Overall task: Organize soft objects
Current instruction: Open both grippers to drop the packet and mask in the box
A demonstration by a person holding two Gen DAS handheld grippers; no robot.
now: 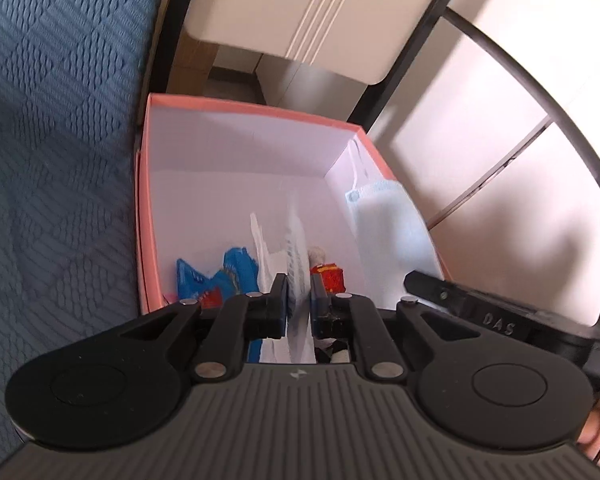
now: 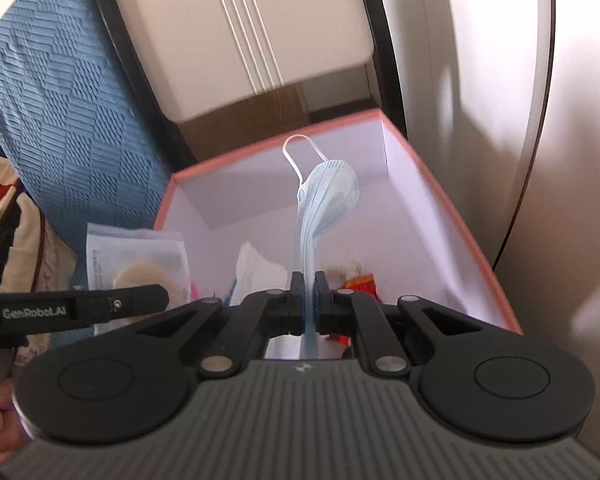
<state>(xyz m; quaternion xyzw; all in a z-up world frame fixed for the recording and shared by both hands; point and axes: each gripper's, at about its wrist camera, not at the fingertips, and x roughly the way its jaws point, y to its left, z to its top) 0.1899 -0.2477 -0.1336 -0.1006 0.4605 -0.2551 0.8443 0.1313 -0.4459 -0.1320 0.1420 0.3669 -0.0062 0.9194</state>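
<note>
A pink cardboard box [image 1: 236, 105] with a white inside stands open before both grippers. My left gripper [image 1: 299, 284] is shut on a clear plastic packet [image 1: 296, 248] and holds it over the box; in the right wrist view that packet [image 2: 136, 256] shows a round beige pad inside. My right gripper [image 2: 309, 280] is shut on a light blue face mask [image 2: 326, 200] that hangs upright over the box, its white ear loop [image 2: 300, 152] on top. The mask [image 1: 388, 220] also shows at the box's right wall in the left wrist view.
In the box lie blue snack packets [image 1: 220, 276], a red item [image 1: 328, 276] and white tissue [image 2: 256, 268]. A blue textured cushion [image 1: 52, 120] lies left of the box. A beige chair back [image 2: 260, 28] with black frame stands behind. A pale wall is on the right.
</note>
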